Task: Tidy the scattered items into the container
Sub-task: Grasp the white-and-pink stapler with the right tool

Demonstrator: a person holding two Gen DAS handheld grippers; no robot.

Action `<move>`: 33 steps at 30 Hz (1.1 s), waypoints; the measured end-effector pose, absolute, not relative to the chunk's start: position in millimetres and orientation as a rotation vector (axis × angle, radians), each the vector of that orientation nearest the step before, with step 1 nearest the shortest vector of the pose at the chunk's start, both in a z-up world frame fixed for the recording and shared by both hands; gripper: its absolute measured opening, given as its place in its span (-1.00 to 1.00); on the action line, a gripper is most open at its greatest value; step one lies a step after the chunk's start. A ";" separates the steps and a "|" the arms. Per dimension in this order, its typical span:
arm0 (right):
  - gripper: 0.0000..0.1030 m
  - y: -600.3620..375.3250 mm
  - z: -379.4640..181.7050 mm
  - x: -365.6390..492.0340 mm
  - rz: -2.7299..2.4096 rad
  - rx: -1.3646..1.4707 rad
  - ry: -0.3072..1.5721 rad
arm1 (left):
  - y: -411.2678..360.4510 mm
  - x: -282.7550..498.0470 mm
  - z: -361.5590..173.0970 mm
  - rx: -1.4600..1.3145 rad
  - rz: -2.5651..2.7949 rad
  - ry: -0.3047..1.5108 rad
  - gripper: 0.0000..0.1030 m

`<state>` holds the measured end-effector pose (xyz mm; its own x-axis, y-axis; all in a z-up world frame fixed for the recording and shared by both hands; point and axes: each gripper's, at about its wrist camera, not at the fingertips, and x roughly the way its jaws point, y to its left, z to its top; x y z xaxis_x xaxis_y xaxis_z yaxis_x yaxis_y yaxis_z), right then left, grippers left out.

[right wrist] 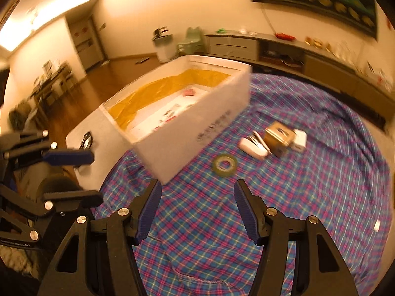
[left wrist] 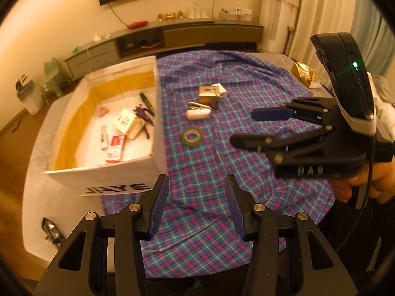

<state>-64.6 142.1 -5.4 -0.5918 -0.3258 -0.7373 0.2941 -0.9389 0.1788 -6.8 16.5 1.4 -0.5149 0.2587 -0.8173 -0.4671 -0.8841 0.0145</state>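
A white cardboard box [left wrist: 158, 113] [right wrist: 212, 125] with a yellow lining stands on the left of the plaid cloth and holds several small items. On the cloth beside it lie a green tape roll [left wrist: 192, 136] [right wrist: 225, 164], a white stapler [left wrist: 197, 111] [right wrist: 254, 146], a small brown box [left wrist: 209, 96] [right wrist: 280, 138] and a white plug [left wrist: 222, 91] [right wrist: 300, 140]. My left gripper [left wrist: 196, 187] [right wrist: 97, 177] hovers open over the cloth near the box's front corner. My right gripper [right wrist: 197, 192] [left wrist: 240, 125] is open too, empty, short of the tape roll.
A plaid cloth [left wrist: 222, 172] covers the round table. A gold packet [left wrist: 303, 74] lies at its far right edge. A long low cabinet [left wrist: 172, 37] runs along the back wall. A hand [left wrist: 358, 185] holds the right gripper.
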 end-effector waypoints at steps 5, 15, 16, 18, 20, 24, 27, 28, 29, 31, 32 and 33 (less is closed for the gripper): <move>0.21 183.0 -29.0 -82.2 -2.573 1.244 -0.253 | 34.9 -22.7 -16.5 -1.271 2.365 0.298 -0.03; 0.21 191.2 -56.9 -144.1 -2.563 1.302 -0.152 | 62.0 -77.1 -62.6 -1.378 2.338 0.147 -0.02; 0.21 188.2 -59.9 -153.3 -2.558 1.299 -0.119 | 63.2 -82.4 -66.2 -1.385 2.341 0.130 -0.02; 0.20 181.2 -67.4 -170.7 -2.537 1.294 -0.050 | 66.2 -90.8 -73.7 -1.390 2.340 0.098 -0.02; 0.20 174.1 -75.8 -186.4 -2.523 1.284 0.018 | 69.1 -98.3 -81.3 -1.396 2.342 0.083 -0.02; 0.20 158.7 -99.5 -215.1 -2.489 1.292 0.184 | 73.7 -116.3 -99.8 -1.421 2.358 0.054 -0.02; 0.20 151.1 -115.6 -228.6 -2.460 1.295 0.262 | 71.8 -129.9 -110.8 -1.435 2.387 0.008 -0.02; 0.10 151.5 -119.0 -231.7 -2.455 1.299 0.265 | 71.5 -133.0 -113.9 -1.437 2.391 0.000 -0.02; -0.07 154.3 -121.7 -234.5 -2.445 1.310 0.230 | 71.6 -136.3 -116.9 -1.440 2.393 -0.005 -0.02; -0.24 165.3 -120.5 -237.9 -2.447 1.317 0.115 | 73.3 -141.8 -122.8 -1.438 2.397 -0.013 -0.01; -0.24 175.7 -119.5 -239.8 -2.425 1.340 -0.003 | 74.3 -143.7 -125.1 -1.434 2.397 -0.011 -0.01; -0.24 185.6 -119.4 -240.5 -2.405 1.364 -0.114 | 75.2 -145.6 -127.3 -1.431 2.400 -0.006 -0.01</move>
